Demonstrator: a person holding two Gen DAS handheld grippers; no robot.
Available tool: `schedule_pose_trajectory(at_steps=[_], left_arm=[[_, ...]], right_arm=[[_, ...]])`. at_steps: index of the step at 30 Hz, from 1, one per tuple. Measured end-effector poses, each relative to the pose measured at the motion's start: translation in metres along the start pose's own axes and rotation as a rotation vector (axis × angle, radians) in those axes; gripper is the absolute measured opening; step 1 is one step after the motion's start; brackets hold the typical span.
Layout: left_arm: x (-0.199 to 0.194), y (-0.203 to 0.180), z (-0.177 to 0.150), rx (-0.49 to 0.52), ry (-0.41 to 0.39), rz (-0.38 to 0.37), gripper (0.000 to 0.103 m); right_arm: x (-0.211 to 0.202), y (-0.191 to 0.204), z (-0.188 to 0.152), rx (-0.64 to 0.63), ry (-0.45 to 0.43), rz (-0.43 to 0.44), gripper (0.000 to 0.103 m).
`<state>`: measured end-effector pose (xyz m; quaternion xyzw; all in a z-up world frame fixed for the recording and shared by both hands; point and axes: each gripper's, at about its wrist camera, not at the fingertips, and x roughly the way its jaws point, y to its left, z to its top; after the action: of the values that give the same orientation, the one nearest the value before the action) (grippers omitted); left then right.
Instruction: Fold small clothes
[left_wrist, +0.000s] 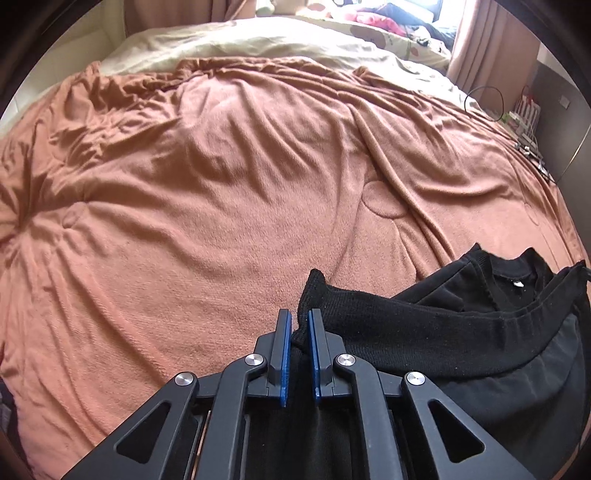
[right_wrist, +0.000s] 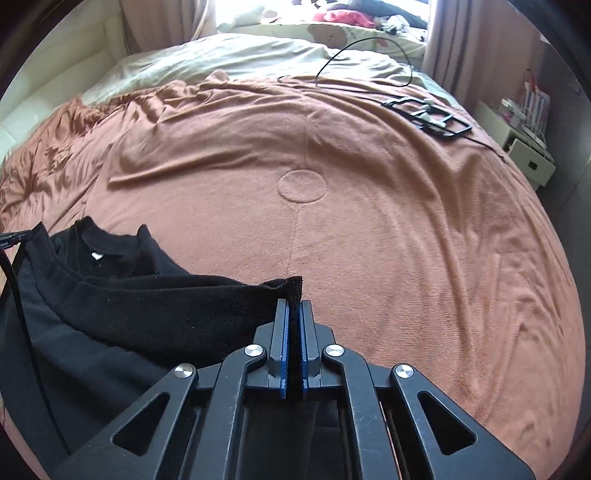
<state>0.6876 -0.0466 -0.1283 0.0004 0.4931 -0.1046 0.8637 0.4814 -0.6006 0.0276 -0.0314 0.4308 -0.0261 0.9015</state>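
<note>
Ahead of both claws spreads a plain rust-orange blanket (right_wrist: 369, 221); beyond it lies cream bedding (right_wrist: 221, 62) with a brown bear print. The garment (left_wrist: 461, 332) beside the blue pads (left_wrist: 285, 354) is solid black.

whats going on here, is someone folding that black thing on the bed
Yes. A person holds a gripper in each hand, and both pinch a black garment by its ribbed edge over an orange blanket. The right gripper is shut on one corner; the left gripper grips the other with its jaws slightly apart. No fold is made yet.
</note>
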Motion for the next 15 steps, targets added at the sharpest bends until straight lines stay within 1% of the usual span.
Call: schedule_pose_trajectory(at_steps=[3,7,11,15], left_arm=[[-0.013,0.002,0.003,-0.002,-0.025,0.006,0.009],[-0.025,0.011,0.005,-0.028,-0.07,0.013,0.009],[-0.022,0.008,0.008,-0.013,-0.074,0.024,0.009],[-0.007,0.001,0.011,0.006,-0.064,0.053,0.009]], right_arm=[[-0.013,0.001,0.001,0.016,-0.019,-0.027,0.0],[-0.021,0.001,0.0,0.05,-0.033,-0.061,0.0],[-0.01,0.008,0.001,0.041,-0.016,-0.101,0.0],[0.009,0.01,0.007,0.034,0.006,-0.146,0.0]])
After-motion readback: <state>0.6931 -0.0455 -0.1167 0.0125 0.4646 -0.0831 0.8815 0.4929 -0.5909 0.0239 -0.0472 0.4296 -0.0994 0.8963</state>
